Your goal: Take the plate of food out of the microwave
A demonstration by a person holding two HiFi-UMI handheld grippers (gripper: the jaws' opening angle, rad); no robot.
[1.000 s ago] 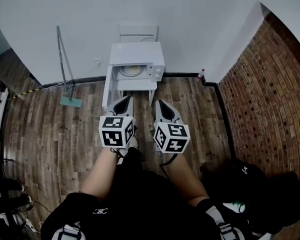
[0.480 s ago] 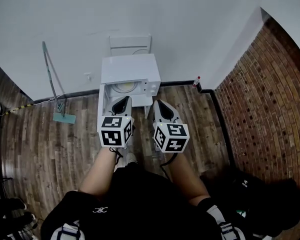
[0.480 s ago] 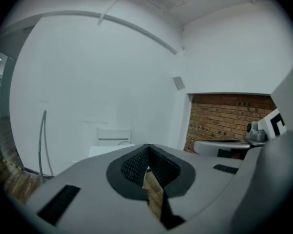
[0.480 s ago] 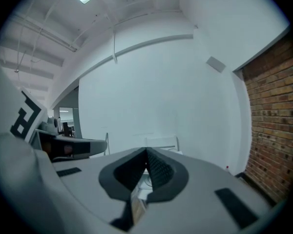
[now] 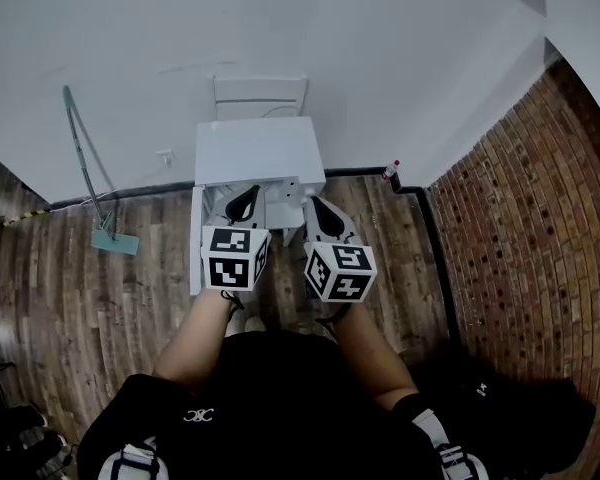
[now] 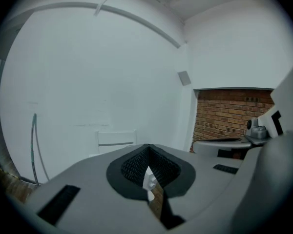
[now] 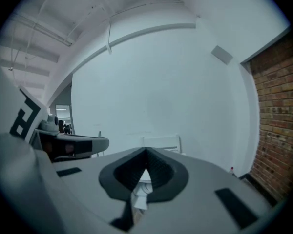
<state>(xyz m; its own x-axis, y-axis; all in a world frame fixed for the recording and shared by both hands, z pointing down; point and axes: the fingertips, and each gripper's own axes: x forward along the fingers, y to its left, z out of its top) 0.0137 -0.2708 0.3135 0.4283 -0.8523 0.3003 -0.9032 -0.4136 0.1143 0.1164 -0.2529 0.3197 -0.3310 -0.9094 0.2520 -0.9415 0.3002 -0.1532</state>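
Note:
In the head view a white microwave point(image 5: 258, 153) stands against the far wall with its door point(image 5: 195, 240) swung open to the left. Its top hides the inside, so no plate shows. My left gripper point(image 5: 246, 201) and right gripper point(image 5: 317, 209) are side by side just in front of the opening, both pointing at it. Both are shut with nothing between the jaws. In the left gripper view the left gripper point(image 6: 147, 147) has its tips together. The right gripper view shows the right gripper point(image 7: 146, 152) the same way, with a sliver of the microwave point(image 7: 142, 188) below the tips.
A white chair point(image 5: 260, 93) stands behind the microwave against the white wall. A long-handled mop point(image 5: 92, 190) leans at the left. A small bottle point(image 5: 388, 171) sits in the corner beside the brick wall point(image 5: 520, 218). The floor is wood planks.
Both grippers and the head have moved forward toward the microwave, which now looks nearer. The plate seen inside it earlier is now hidden under the microwave's top.

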